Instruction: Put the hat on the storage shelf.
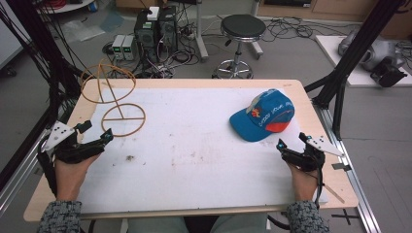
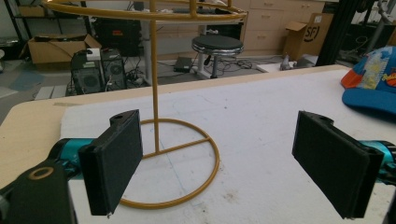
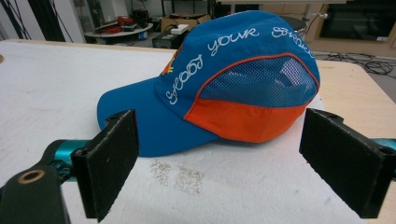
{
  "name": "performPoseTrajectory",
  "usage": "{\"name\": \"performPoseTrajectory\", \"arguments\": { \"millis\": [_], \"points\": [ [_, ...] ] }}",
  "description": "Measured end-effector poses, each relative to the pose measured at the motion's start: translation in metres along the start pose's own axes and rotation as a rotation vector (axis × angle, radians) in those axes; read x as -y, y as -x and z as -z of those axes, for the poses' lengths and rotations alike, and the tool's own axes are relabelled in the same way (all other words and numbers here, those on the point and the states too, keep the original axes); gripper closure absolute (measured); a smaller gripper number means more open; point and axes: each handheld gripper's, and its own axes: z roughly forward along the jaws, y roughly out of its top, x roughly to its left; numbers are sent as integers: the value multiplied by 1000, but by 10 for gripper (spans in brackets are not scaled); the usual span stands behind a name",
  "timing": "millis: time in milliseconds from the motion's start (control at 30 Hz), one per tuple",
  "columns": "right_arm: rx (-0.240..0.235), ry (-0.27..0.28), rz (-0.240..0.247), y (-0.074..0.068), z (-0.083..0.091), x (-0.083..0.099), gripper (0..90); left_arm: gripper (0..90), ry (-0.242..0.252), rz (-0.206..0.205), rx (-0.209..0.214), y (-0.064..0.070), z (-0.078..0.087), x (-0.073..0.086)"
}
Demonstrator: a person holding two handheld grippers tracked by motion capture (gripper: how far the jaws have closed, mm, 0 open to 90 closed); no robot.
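- Blue fabric makes up most of the cap, with an orange band low on its side, a blue mesh panel above that, and white looping script across the crown; "YOUR" reads clearly, the words either side I can't make out for sure.
- It sits on the white sheet toward the far right of the table, brim pointing left in the high view, just beyond the right gripper.
- That gripper's two black foam-faced jaws stand wide apart with nothing between them, the cap lying just ahead.
- Off to the far left stands a yellow wire stand: a thin upright post, a ring base with a crossbar, rings on top.
- Near its base, the left gripper is also spread wide and holds nothing.
- A cardboard box in the room behind bears the letters "SF".
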Motion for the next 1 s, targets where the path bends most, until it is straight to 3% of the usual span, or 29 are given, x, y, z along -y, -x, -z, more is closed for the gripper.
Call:
{"name": "performPoseTrajectory", "arguments": {
  "millis": [400, 633, 800, 933, 1000],
  "points": [
    [5, 2, 39, -2, -1, -3, 113, 177, 3, 9, 18, 2, 0, 0],
    [-7, 23, -12, 2, -4, -12, 112, 178, -3, 6, 23, 1, 3, 1],
    [6, 39, 30, 3, -7, -21, 113, 179, 1, 4, 28, 2, 2, -1],
    [14, 50, 12, 13, -14, -32, 113, 178, -5, 3, 36, 3, -1, 0],
    [10, 30, -18, 22, -25, -39, 113, 178, -10, 1, 37, 4, -2, 1]
  ]
}}
